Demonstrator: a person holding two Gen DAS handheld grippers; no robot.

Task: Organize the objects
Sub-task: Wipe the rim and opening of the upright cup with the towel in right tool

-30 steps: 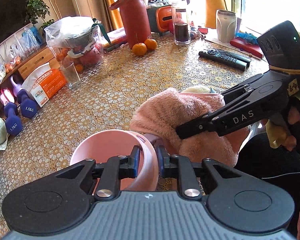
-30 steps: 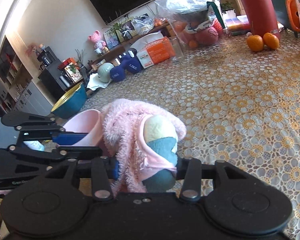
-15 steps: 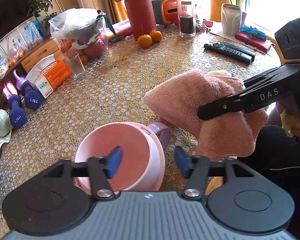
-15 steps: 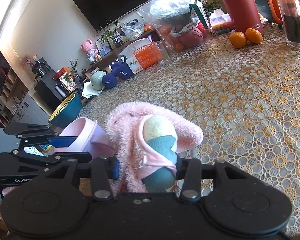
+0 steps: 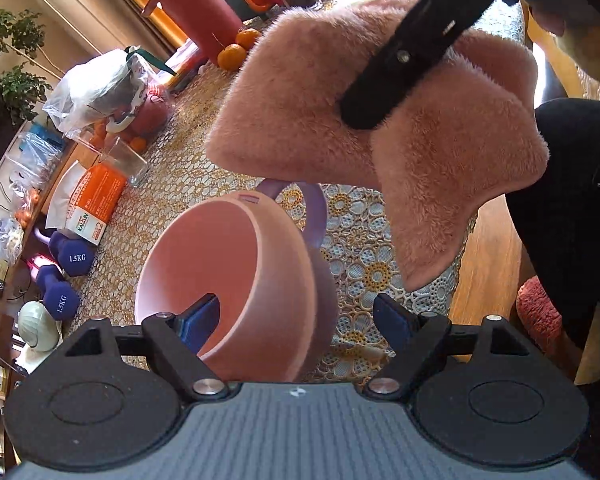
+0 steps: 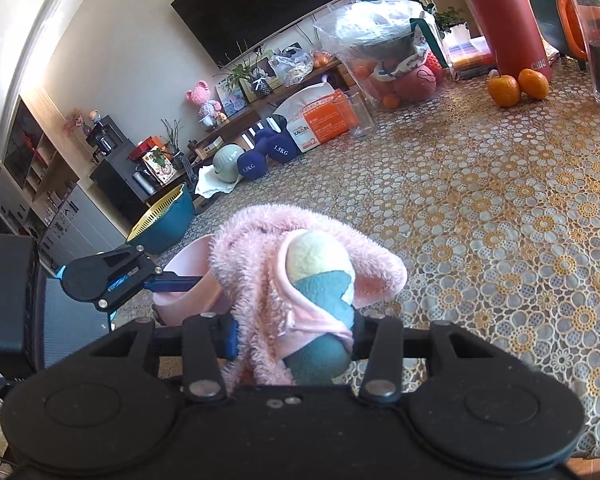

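Note:
A pink mug [image 5: 228, 280] with a purple handle stands near the table's front edge. My left gripper [image 5: 296, 320] is open, its left finger inside the mug's mouth and its right finger outside by the handle. My right gripper [image 6: 294, 332] is shut on a fluffy pink slipper [image 6: 300, 280] with a cream and teal lining and holds it in the air. In the left wrist view the slipper [image 5: 380, 120] hangs above and right of the mug. The mug [image 6: 180, 280] also shows in the right wrist view, left of the slipper.
The table has a lace cloth [image 6: 500, 200]. At the back stand a red flask [image 5: 196, 12], two oranges [image 5: 238, 48], a bagged pile of fruit [image 5: 112, 92], a glass [image 5: 128, 160], an orange box [image 5: 92, 204] and purple dumbbells [image 5: 64, 276]. A teal bowl [image 6: 164, 220] sits at the left edge.
My left gripper has let go of the mug's rim and opened wide. The right gripper has lifted the slipper higher, above the mug. The left camera has tilted.

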